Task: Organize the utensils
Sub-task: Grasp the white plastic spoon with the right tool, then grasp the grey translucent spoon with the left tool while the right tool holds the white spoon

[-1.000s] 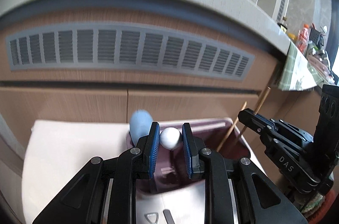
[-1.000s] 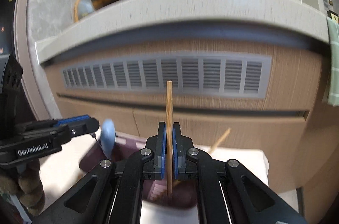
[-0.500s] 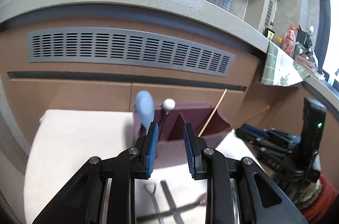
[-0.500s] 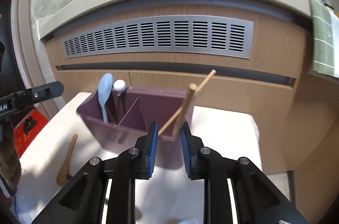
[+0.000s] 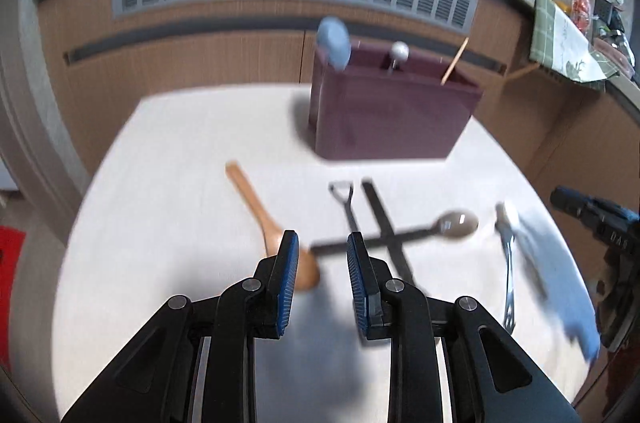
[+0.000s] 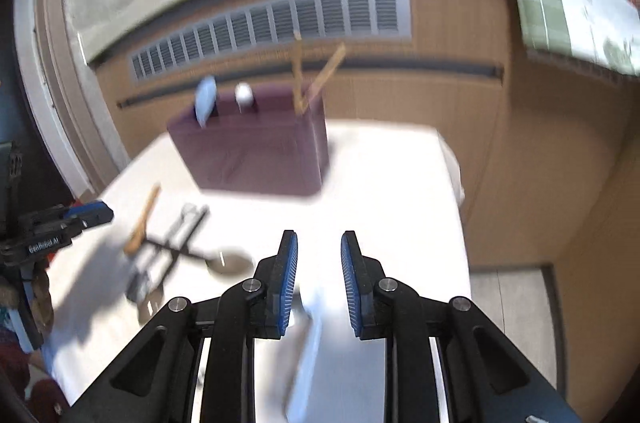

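With both hand-held grippers, left (image 5: 322, 261) and right (image 6: 319, 265), apart and empty, I feared snagging the crossed dark metal utensils (image 5: 378, 223) beside the tan wooden spoon (image 5: 268, 223).

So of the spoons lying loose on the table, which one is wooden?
The wooden spoon, lying furthest left in the left wrist view with its bowl by the left gripper. The other loose spoon is dark-handled with a shiny metal bowl.

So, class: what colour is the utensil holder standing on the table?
Dark purple-maroon; the utensil holder shows best in the left wrist view.
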`<state>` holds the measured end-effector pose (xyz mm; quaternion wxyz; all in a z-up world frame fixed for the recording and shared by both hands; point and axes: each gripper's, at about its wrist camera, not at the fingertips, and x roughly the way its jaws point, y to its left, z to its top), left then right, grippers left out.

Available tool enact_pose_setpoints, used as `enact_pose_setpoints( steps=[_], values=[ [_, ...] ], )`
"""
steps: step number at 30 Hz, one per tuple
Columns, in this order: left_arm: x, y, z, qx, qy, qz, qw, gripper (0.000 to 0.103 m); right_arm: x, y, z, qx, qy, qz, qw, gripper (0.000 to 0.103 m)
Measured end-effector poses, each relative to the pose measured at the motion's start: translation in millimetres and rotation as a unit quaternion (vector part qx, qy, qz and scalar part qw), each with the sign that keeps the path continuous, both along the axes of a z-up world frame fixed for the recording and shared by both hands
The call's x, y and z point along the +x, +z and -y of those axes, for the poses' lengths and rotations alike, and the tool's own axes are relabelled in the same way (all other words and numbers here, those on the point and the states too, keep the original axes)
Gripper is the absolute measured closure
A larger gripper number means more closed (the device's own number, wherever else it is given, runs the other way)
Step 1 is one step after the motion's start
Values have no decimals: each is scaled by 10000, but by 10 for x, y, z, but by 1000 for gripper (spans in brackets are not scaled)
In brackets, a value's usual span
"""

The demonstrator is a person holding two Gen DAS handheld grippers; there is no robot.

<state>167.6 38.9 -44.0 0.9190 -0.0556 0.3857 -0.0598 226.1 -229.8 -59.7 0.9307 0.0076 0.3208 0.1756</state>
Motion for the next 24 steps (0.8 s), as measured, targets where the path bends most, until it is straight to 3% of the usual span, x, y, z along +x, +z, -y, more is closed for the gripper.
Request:
enact_pose_setpoints(
  steps=[7,17,20,24],
  values=[
    [-103,-142,-40,-84,88,-223,9997,77,-123,-444,-142,-411,235,-671,9966,82],
    [-69,-169,-23,-141,38,-326,9994,77,238,-558,-205,-335,-73,-912,9952,81],
    [-66,-177,21,-145,-2,-344,9993,77,327,-555,-290,-404,-18,-917,9950,71],
    [-85,-168,55,-116,-44,-339,9993,77,408,-563,-453,-496,-18,-954,9942,44]
  ],
)
